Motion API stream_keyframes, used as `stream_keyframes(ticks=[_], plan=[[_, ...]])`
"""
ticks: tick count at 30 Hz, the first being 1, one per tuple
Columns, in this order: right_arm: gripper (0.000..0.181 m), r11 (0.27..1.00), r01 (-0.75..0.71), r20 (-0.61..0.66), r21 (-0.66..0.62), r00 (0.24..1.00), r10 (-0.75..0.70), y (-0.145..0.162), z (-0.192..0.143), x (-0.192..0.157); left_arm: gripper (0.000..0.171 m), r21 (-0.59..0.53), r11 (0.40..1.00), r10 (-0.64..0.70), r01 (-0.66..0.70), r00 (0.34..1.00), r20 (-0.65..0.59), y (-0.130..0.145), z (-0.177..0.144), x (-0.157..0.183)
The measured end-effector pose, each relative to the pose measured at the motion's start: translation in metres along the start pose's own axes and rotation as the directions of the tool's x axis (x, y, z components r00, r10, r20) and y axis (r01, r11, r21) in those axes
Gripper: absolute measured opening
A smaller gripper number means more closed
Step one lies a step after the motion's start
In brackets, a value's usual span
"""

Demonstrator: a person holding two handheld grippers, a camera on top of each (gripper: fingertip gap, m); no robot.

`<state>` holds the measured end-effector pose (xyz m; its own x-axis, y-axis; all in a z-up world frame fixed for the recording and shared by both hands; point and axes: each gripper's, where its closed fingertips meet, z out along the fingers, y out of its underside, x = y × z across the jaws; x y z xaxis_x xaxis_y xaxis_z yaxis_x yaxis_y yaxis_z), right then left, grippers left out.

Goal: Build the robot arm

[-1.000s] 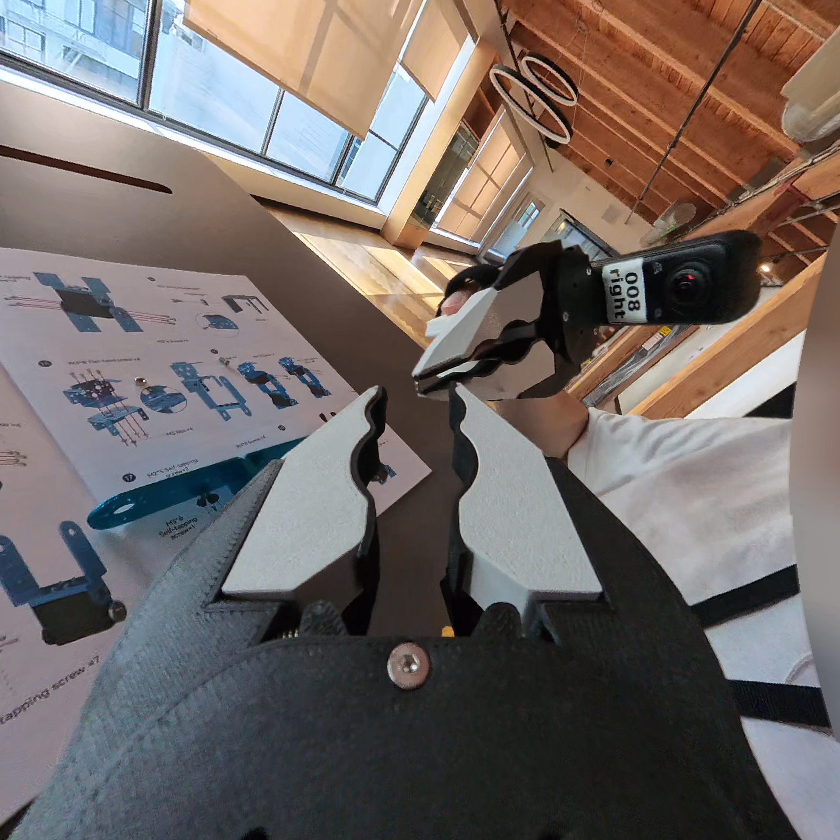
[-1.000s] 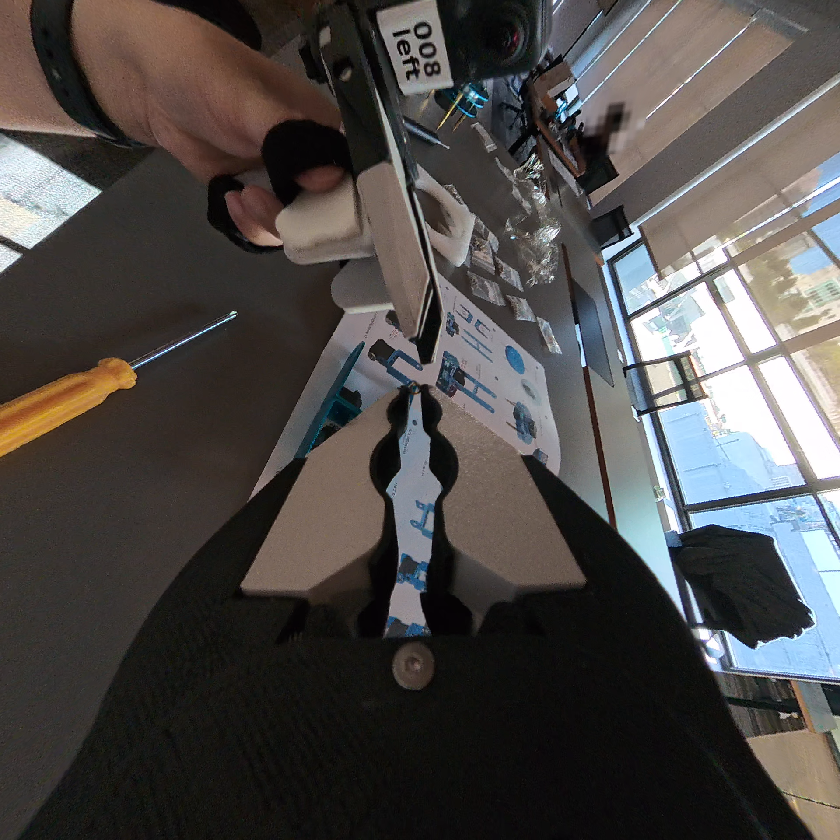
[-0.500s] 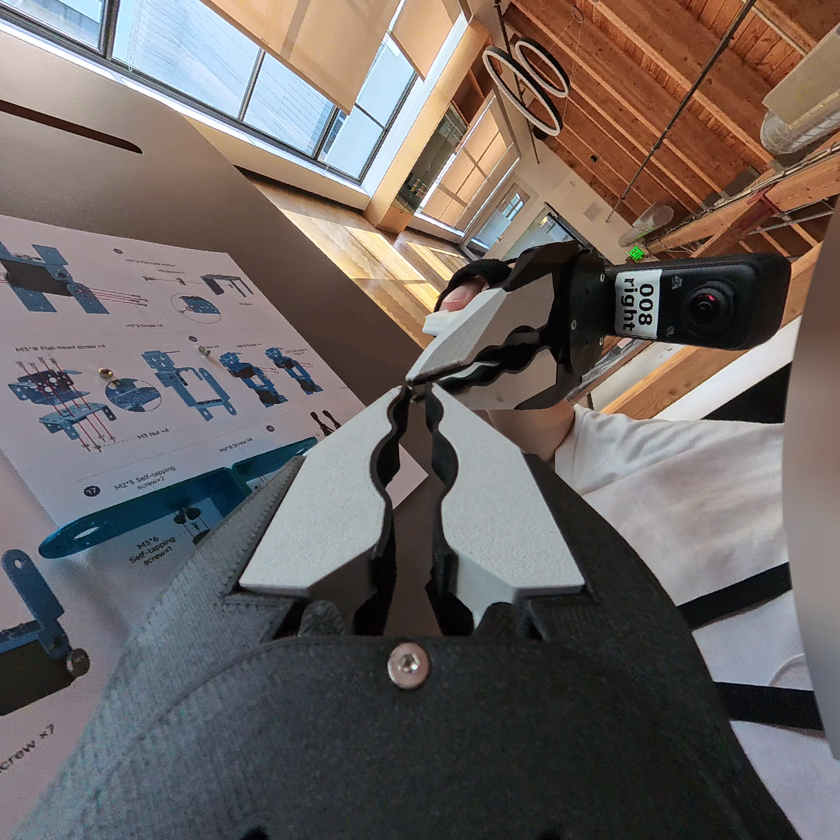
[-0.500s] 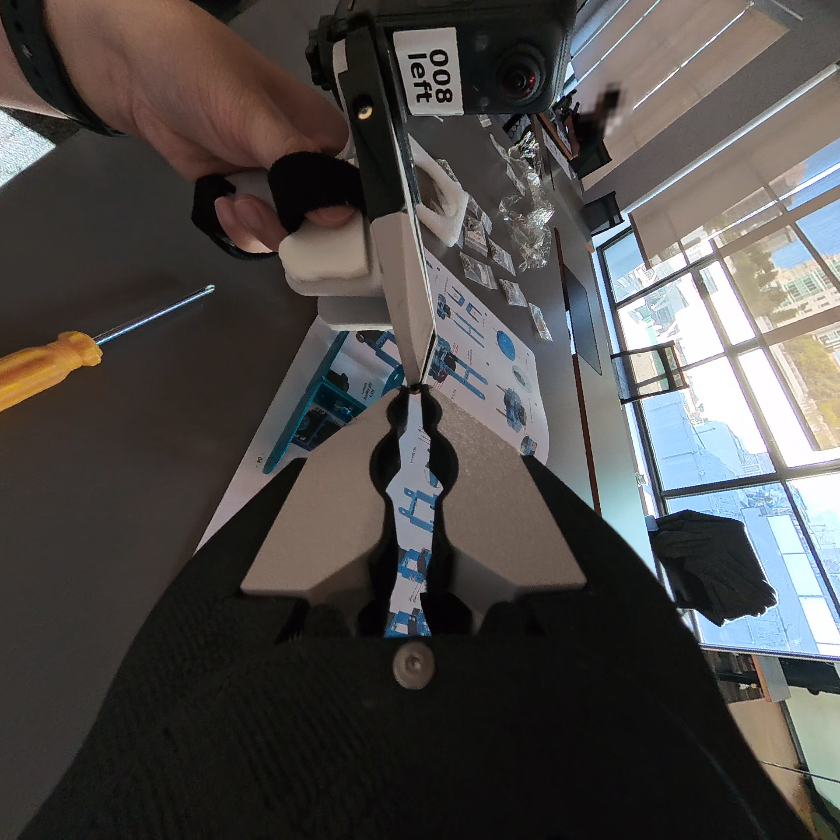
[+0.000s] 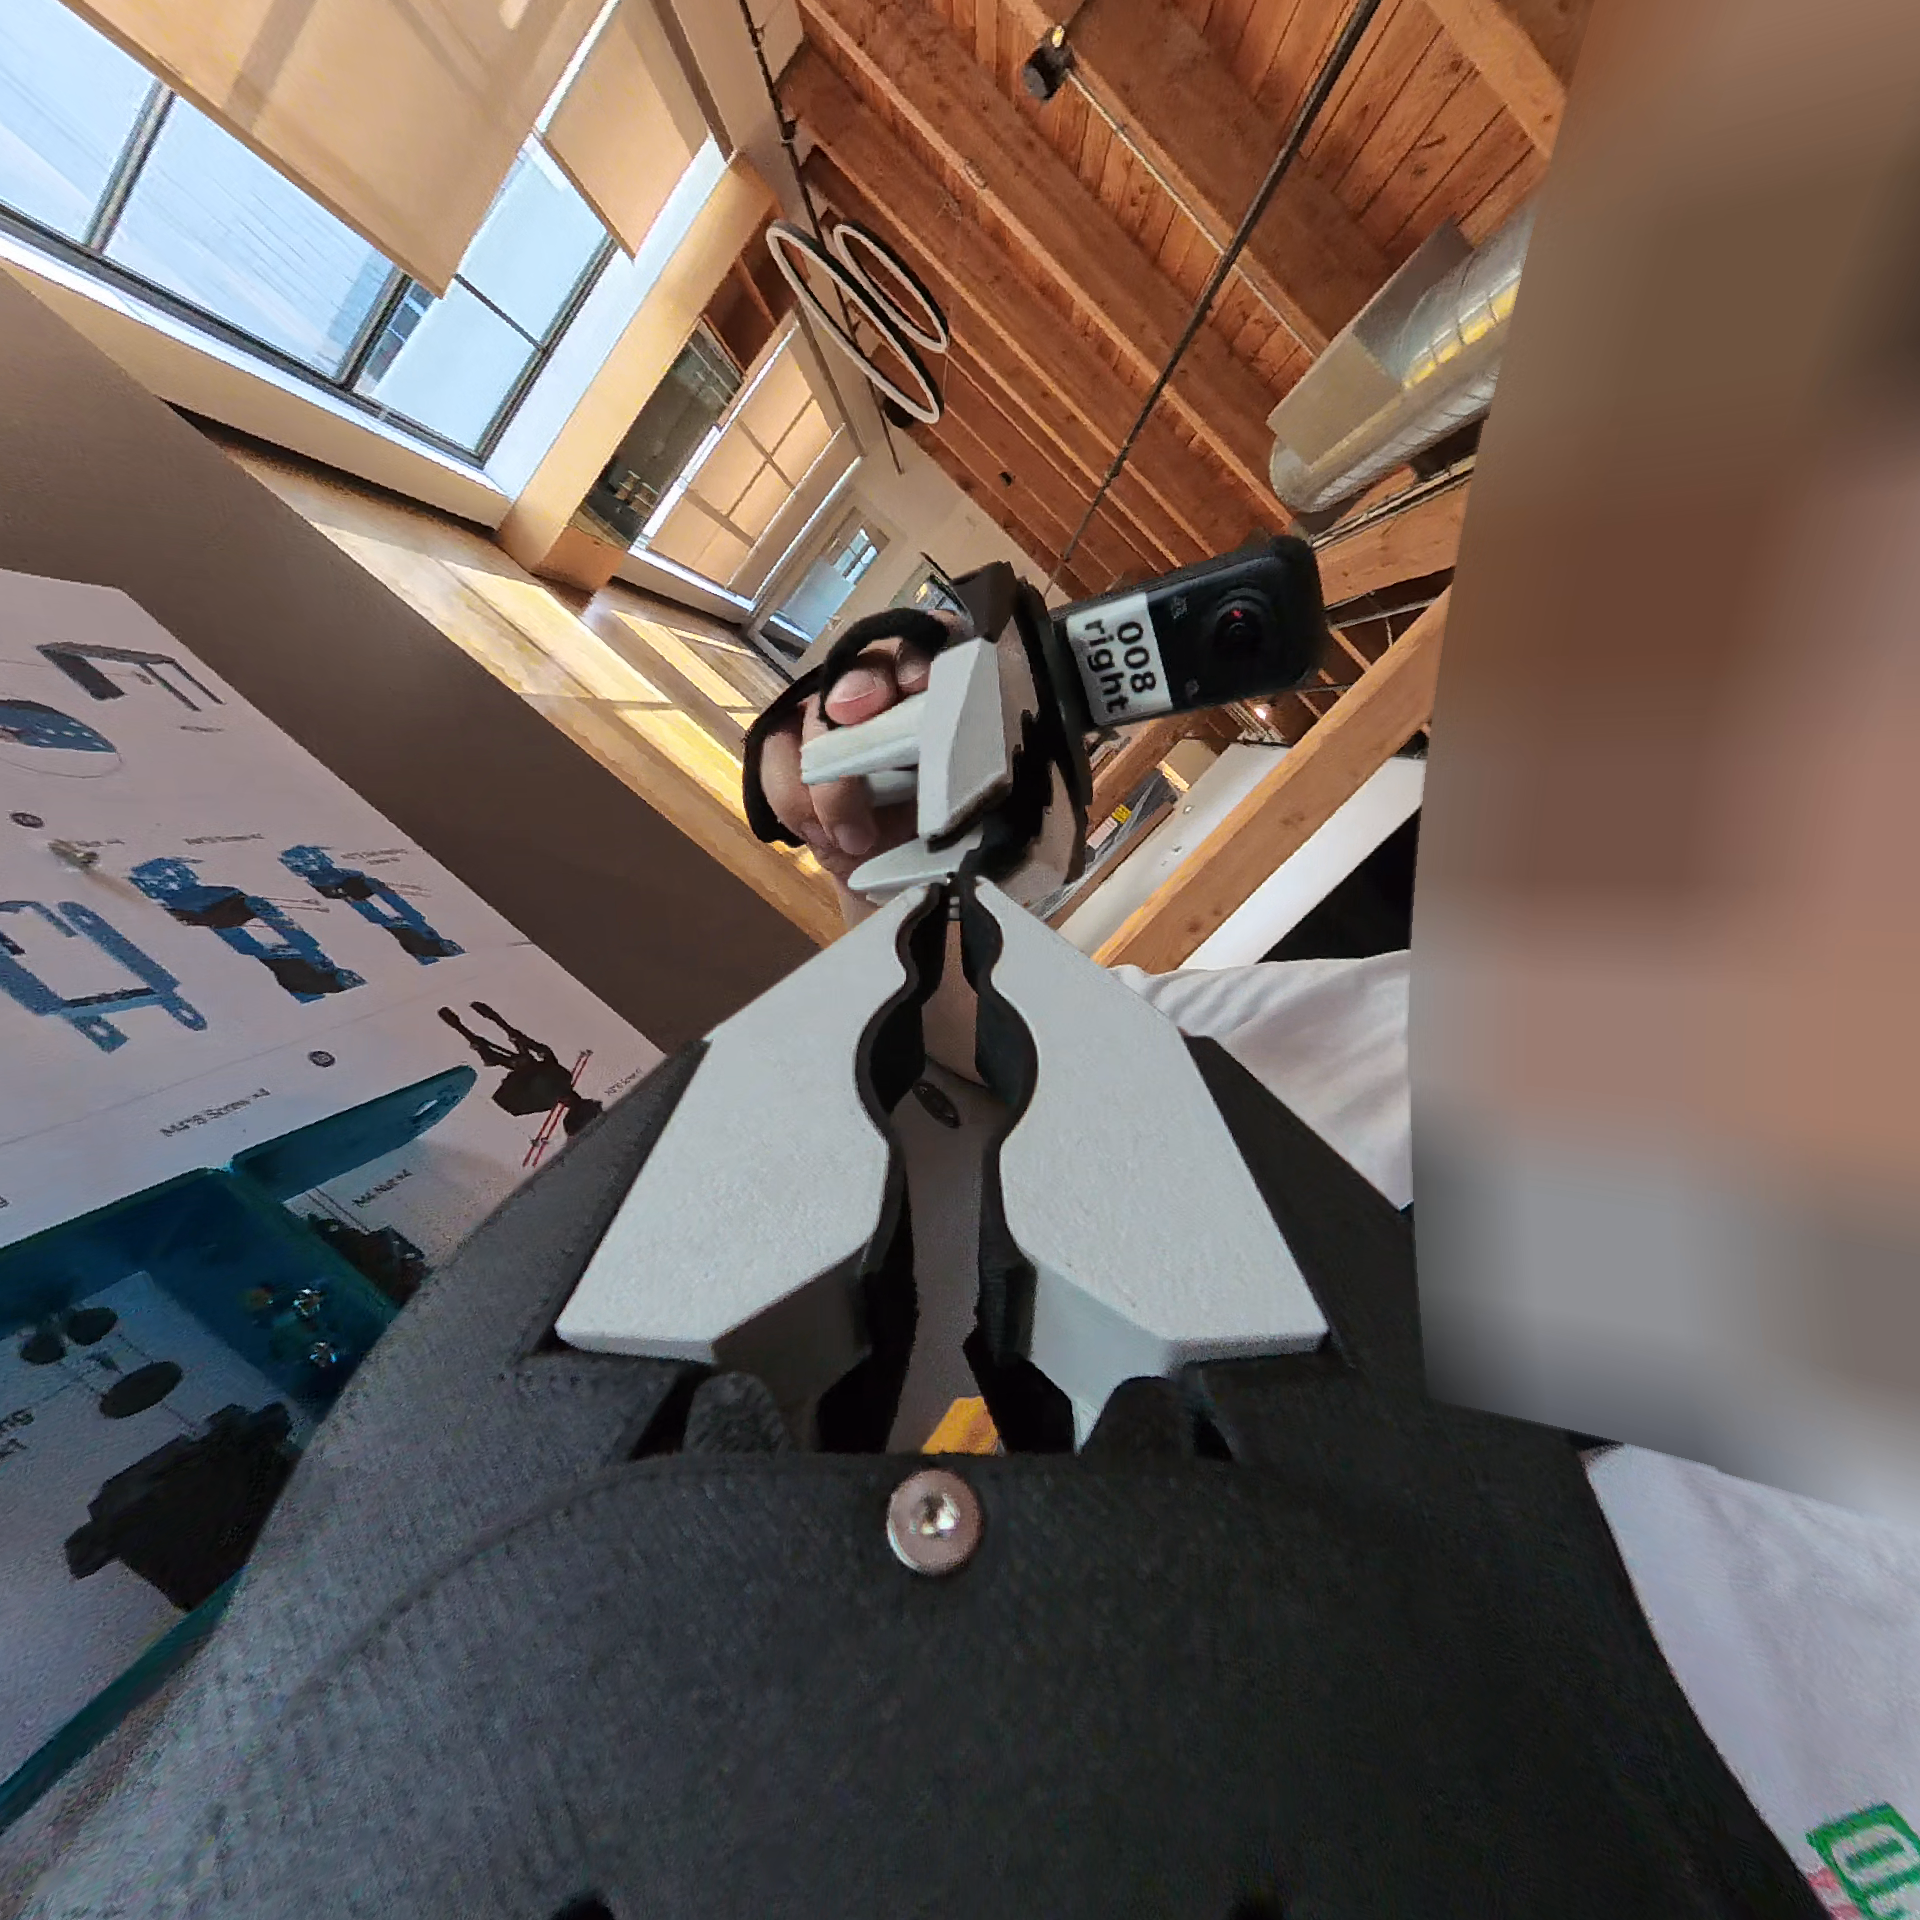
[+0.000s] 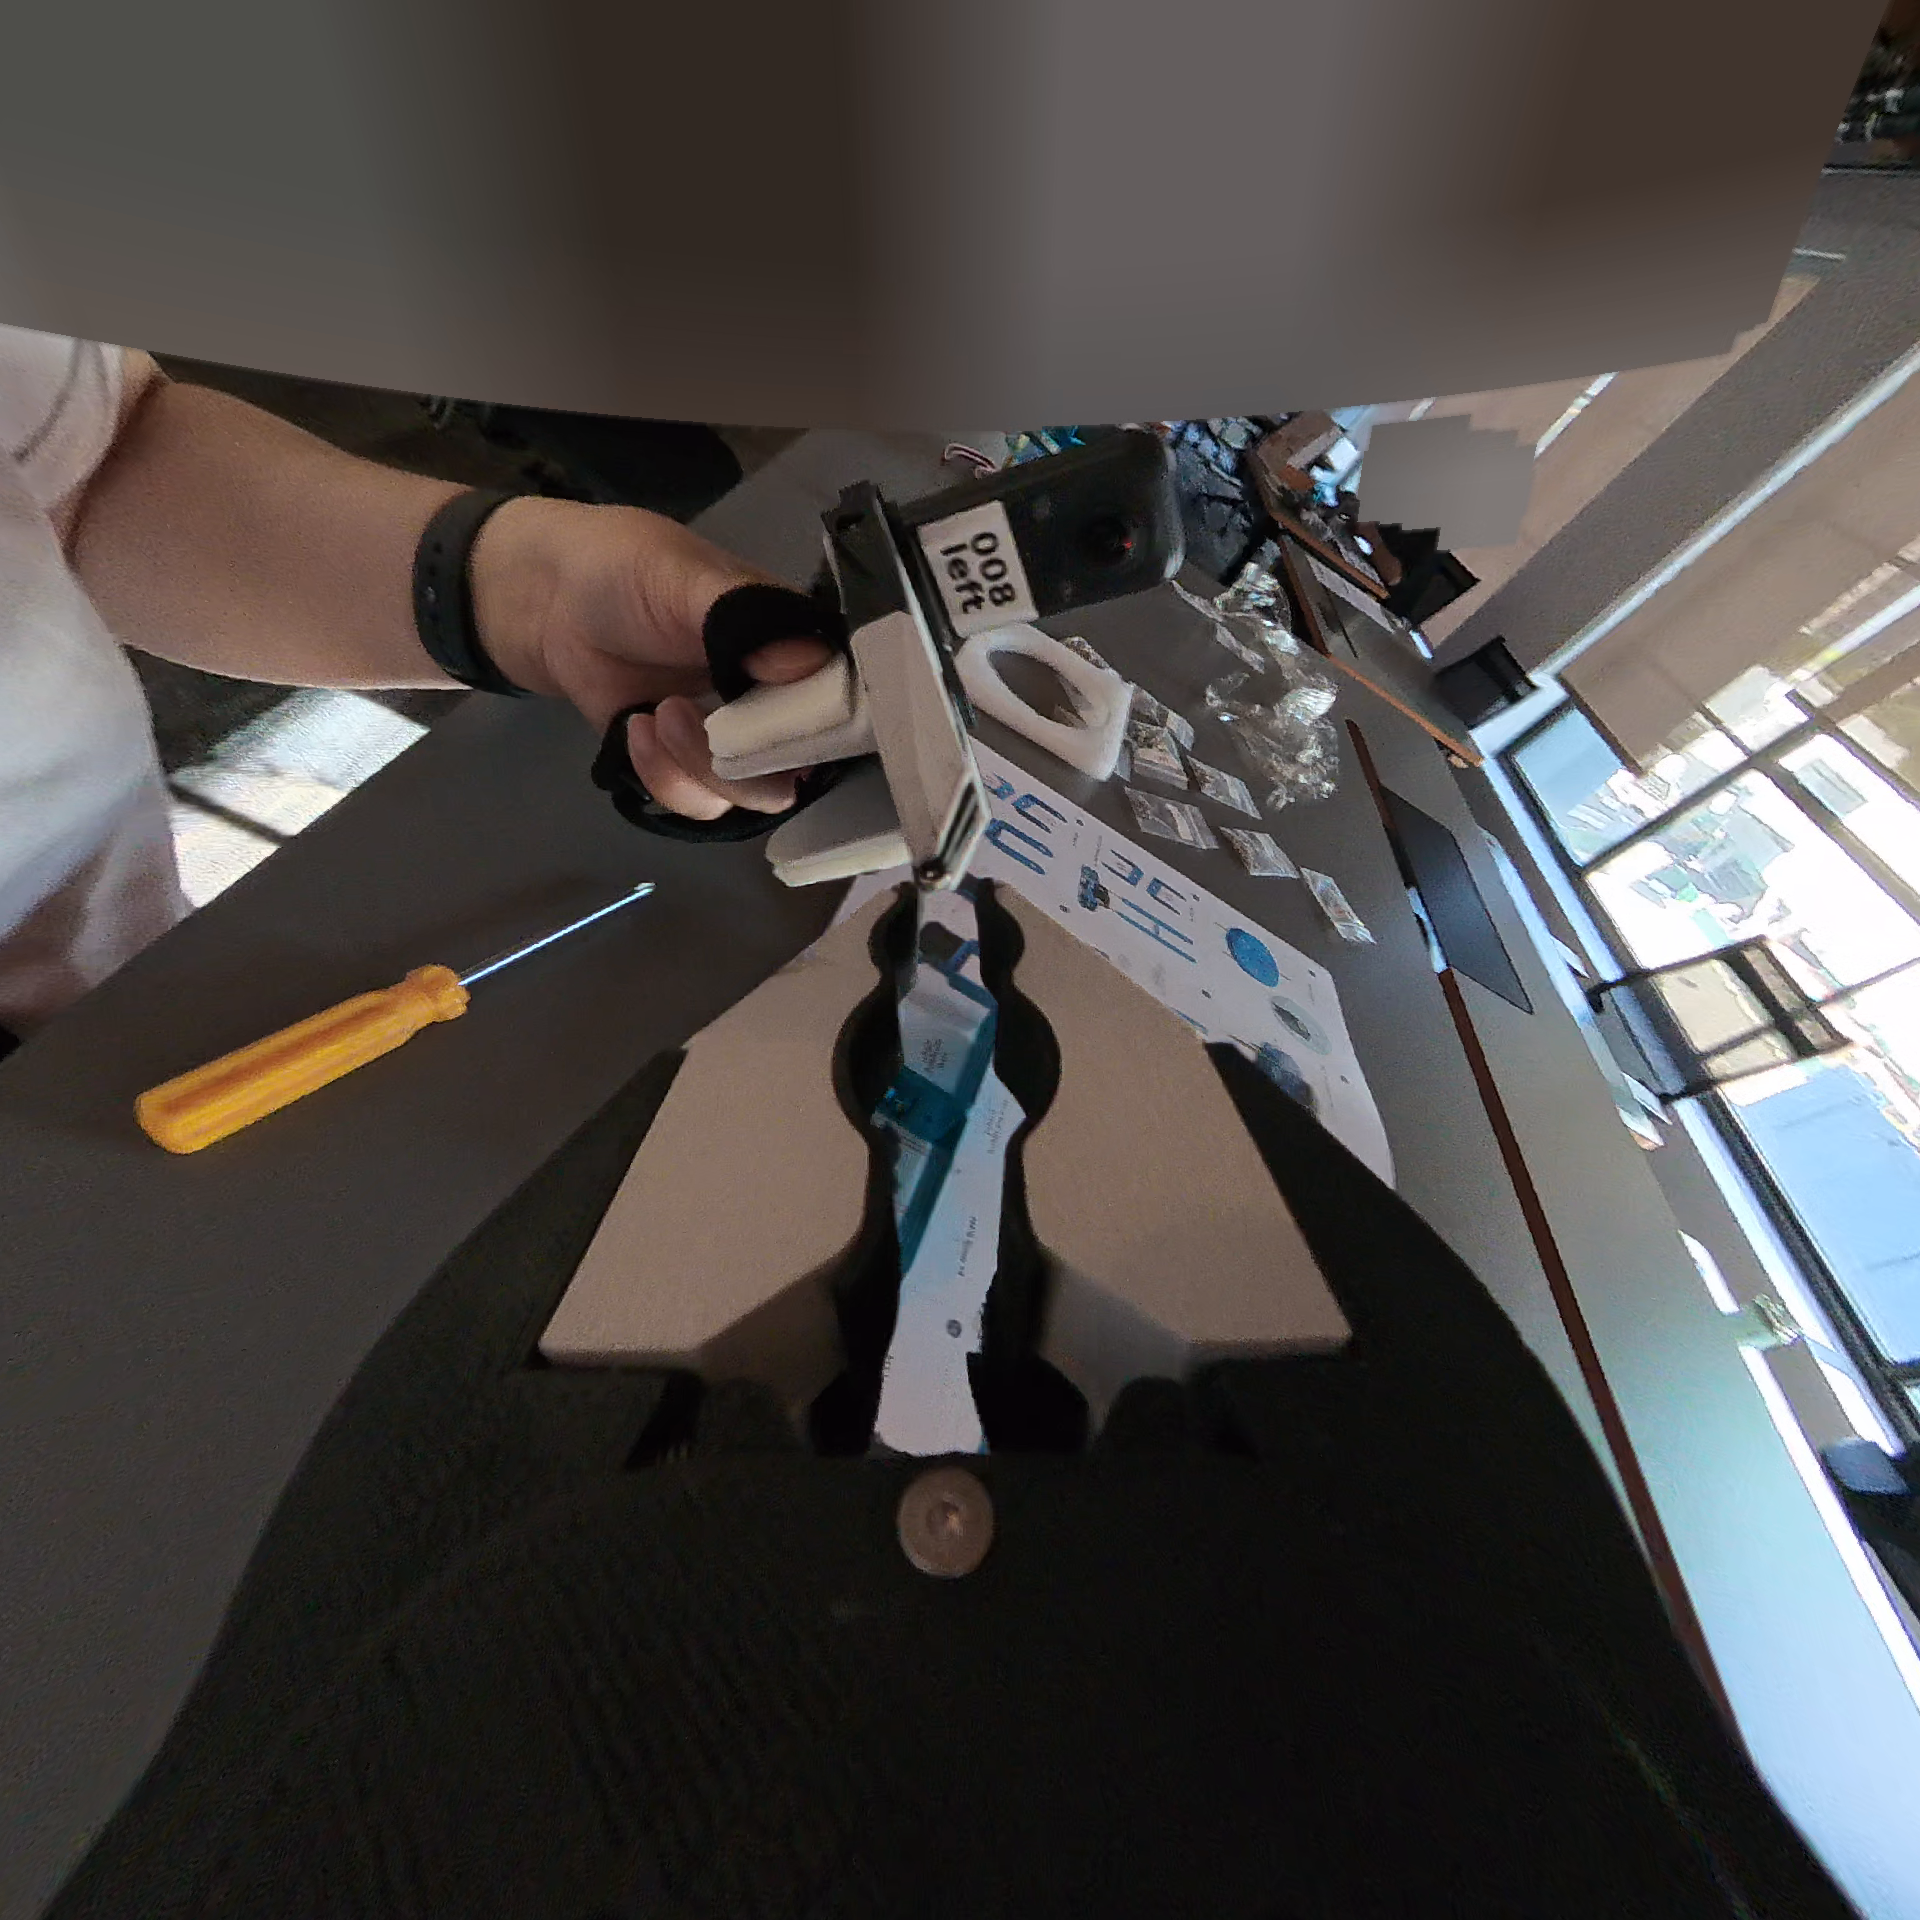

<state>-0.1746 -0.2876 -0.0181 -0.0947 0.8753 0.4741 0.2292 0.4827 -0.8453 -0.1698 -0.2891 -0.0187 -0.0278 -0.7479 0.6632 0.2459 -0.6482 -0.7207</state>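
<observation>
In the left wrist view the left gripper [image 5: 948, 906] fills the lower centre, its jaws nearly closed with the tips almost meeting. Whether they pinch anything I cannot tell. Just beyond those tips, at mid-frame, the right gripper [image 5: 961, 883] points back at it, tip to tip; its jaws look drawn together, though what lies between them is too small to make out. The two seem held nose to nose so that something tiny can pass between them, but that is only a judgement.

At lower left a blue bracket [image 5: 208, 1226] lies on a printed sheet [image 5: 239, 935], with a black part below it at the frame's left edge.

In the right wrist view the right gripper [image 6: 948, 899] sits at lower centre, jaws close, with the sheet [image 6: 1195, 956] visible through the gap. The left gripper [image 6: 940, 868] hangs just above its tips, held by a hand [image 6: 644, 644]. An orange screwdriver [image 6: 312, 1049] lies at left on the grey table [image 6: 260, 1351], well apart from both.

Farther, at upper right, small clear bags [image 6: 1195, 779] of parts lie in a loose row beside a white foam piece [image 6: 1049, 691]. Their contents are too small to identify.
</observation>
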Motion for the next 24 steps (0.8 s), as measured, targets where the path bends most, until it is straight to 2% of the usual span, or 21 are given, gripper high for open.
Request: stream_keyframes(ticks=[7, 24], plan=[[0.009, 1.000, 0.022, 0.066, 0.020, 0.998, -0.023, -0.002, 0.001, -0.013, 0.000, -0.035, 0.999, 0.012, -0.013, 0.999, -0.032, 0.008, 0.002, 0.007], [0.005, 0.997, 0.059, 0.039, 0.054, 0.997, -0.061, -0.010, 0.000, -0.013, 0.000, -0.010, 1.000, -0.026, 0.026, 0.995, -0.098, 0.007, 0.003, 0.015]])
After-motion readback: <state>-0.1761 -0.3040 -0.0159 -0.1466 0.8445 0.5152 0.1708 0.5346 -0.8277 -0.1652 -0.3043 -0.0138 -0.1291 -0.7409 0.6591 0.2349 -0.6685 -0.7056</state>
